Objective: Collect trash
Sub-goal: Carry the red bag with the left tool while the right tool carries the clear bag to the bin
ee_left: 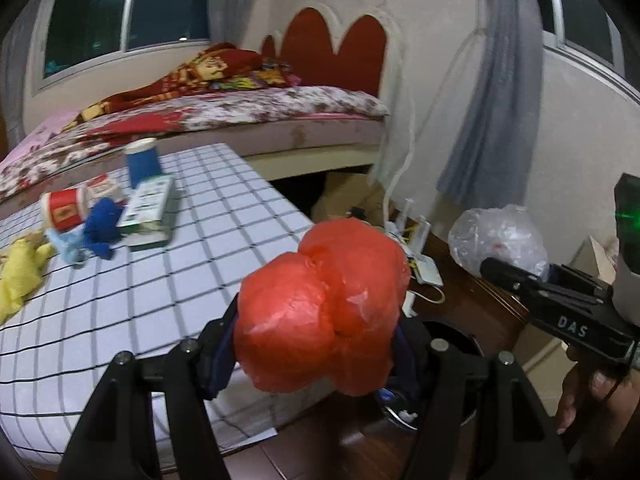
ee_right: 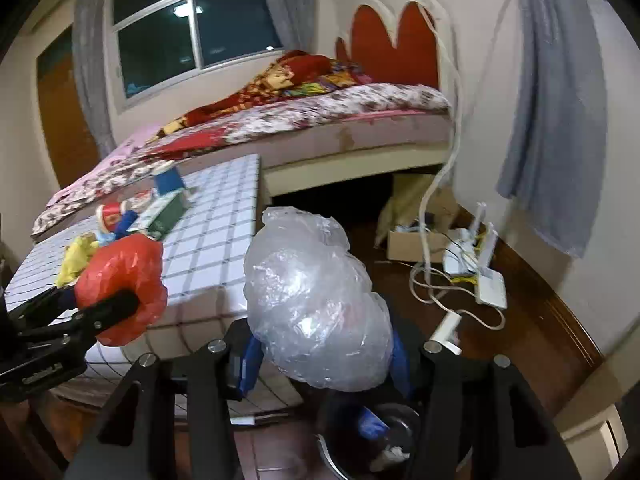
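Left wrist view shows your left tongs (ee_left: 316,344) pinching a crumpled red plastic bag (ee_left: 324,312) just off the corner of the checkered desk (ee_left: 180,280). Your right tongs (ee_right: 320,356) pinch a clear plastic bag (ee_right: 316,304) beside that corner, above the dark trash bin (ee_right: 384,440) on the floor.
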The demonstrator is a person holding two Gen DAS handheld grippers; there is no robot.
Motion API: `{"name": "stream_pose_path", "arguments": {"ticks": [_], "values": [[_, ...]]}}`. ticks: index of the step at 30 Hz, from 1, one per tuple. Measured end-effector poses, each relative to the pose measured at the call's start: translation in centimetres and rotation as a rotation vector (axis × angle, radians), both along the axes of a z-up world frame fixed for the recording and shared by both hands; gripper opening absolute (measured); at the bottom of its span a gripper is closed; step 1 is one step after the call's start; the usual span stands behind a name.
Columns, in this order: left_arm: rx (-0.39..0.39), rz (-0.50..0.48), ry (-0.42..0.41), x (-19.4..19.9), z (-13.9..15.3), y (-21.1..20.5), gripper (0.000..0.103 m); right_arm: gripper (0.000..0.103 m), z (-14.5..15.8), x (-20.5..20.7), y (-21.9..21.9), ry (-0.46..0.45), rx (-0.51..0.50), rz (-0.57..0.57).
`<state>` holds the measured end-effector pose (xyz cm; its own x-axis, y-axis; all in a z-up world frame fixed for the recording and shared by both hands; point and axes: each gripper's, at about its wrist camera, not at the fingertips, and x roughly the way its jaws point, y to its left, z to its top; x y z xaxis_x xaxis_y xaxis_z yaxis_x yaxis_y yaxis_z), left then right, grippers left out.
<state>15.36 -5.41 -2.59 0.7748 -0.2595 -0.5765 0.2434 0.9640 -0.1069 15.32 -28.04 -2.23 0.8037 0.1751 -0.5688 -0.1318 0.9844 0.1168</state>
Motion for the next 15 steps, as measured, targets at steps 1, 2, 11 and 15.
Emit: {"name": "stream_pose_path", "arguments": {"ticks": [1,2,11,15], "values": [[-0.002,-0.016,0.003,-0.1,-0.1,-0.7,0.066,0.054,-0.2,-0.3,-0.8,0.005,0.000,-0.013],[-0.003,-0.029,0.007,-0.3,-0.2,-1.3,0.066,0.054,-0.4,-0.5,-1.4,0.009,0.000,-0.022],[-0.004,-0.134,0.035,-1.3,-1.2,-6.1,0.066,0.054,-1.6,-3.0,-6.0,0.041,-0.016,-0.085],[0.005,-0.184,0.071,-1.7,-2.7,-8.1,0.066,0.054,-2.8,-3.5,-8.4,0.076,0.024,-0.096]]}}
